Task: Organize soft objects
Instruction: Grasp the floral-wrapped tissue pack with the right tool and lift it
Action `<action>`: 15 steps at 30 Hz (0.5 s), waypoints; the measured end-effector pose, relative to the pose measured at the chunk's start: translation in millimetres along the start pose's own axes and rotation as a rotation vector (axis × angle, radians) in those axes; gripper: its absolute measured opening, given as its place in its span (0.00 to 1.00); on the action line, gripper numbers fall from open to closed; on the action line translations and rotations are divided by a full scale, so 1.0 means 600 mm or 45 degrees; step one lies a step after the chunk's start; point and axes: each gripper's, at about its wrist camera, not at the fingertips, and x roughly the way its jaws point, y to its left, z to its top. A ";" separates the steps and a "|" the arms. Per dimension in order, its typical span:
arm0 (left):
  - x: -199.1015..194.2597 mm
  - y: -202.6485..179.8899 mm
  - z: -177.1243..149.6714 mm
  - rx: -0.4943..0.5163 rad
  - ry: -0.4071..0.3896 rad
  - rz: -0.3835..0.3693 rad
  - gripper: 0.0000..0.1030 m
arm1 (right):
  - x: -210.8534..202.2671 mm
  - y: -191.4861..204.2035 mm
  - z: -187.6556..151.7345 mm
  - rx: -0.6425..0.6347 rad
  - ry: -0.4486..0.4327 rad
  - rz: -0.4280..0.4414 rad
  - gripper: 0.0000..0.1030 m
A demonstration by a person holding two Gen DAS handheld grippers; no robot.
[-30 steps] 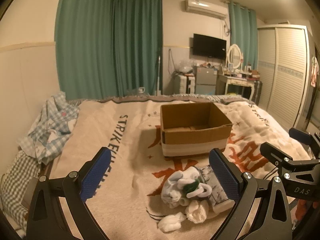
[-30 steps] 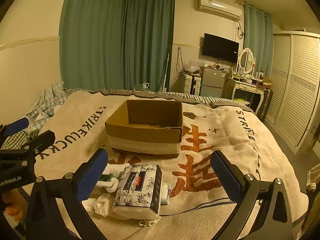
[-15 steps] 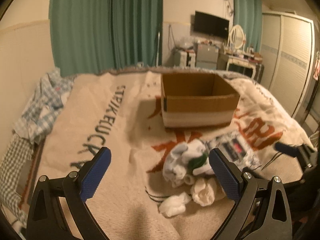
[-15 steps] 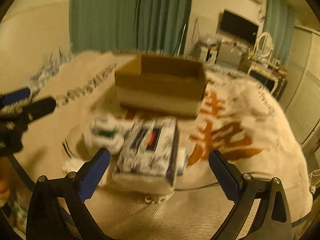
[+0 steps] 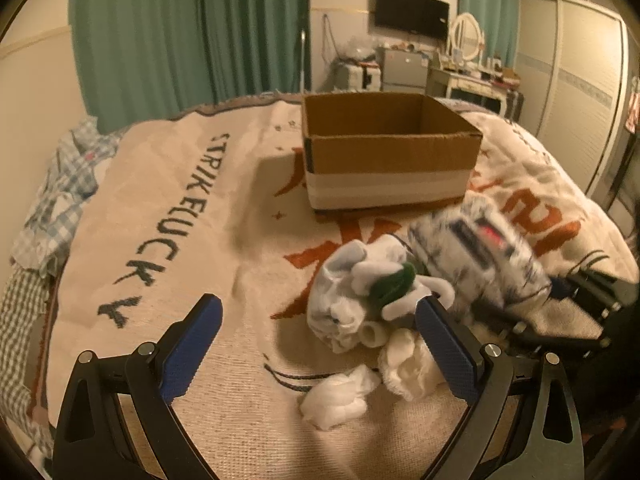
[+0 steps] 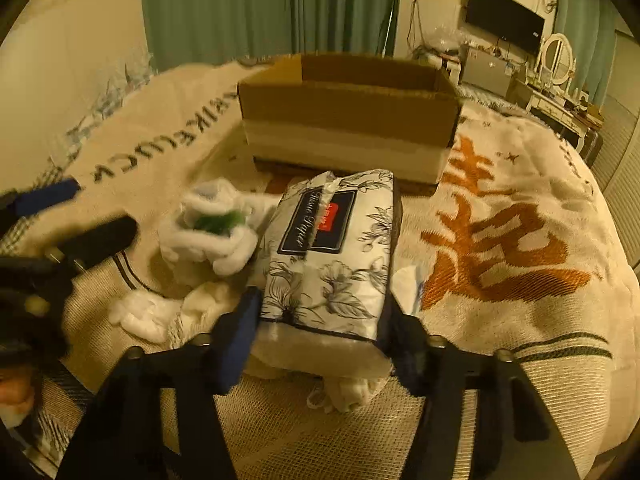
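Note:
A floral tissue pack lies on the bed blanket in front of an open cardboard box. My right gripper has its blue pads pressed against both sides of the pack's near end. It also shows in the left wrist view, blurred. Left of it lies a heap of white socks with a green patch, and loose white socks lie nearer. My left gripper is open and empty above the blanket, its right pad beside the sock heap. The box looks empty.
The patterned blanket covers the bed. Checked clothes are piled at the left edge by the wall. Green curtains, a TV, a dresser and wardrobe doors stand beyond the bed.
My right gripper moved forward and down and closed on the tissue pack. My left gripper moved forward and lower toward the sock heap, still open.

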 end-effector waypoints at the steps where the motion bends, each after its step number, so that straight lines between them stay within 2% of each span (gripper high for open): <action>1: 0.004 -0.003 -0.001 0.007 0.009 -0.002 0.95 | -0.010 -0.006 0.006 0.012 -0.028 0.005 0.45; 3: 0.015 -0.008 -0.003 0.020 0.031 0.003 0.95 | -0.025 -0.013 0.013 0.023 -0.070 0.002 0.45; 5: 0.025 -0.013 -0.005 0.020 0.055 -0.001 0.89 | -0.041 -0.022 0.022 0.027 -0.111 -0.016 0.44; 7: 0.034 -0.021 -0.009 0.027 0.084 -0.020 0.89 | -0.052 -0.031 0.029 0.038 -0.144 -0.024 0.44; 13: 0.032 -0.067 -0.008 0.102 0.082 -0.105 0.89 | -0.055 -0.061 0.037 0.081 -0.153 -0.031 0.44; 15: 0.041 -0.085 -0.009 0.144 0.084 -0.100 0.89 | -0.050 -0.066 0.035 0.091 -0.144 -0.023 0.44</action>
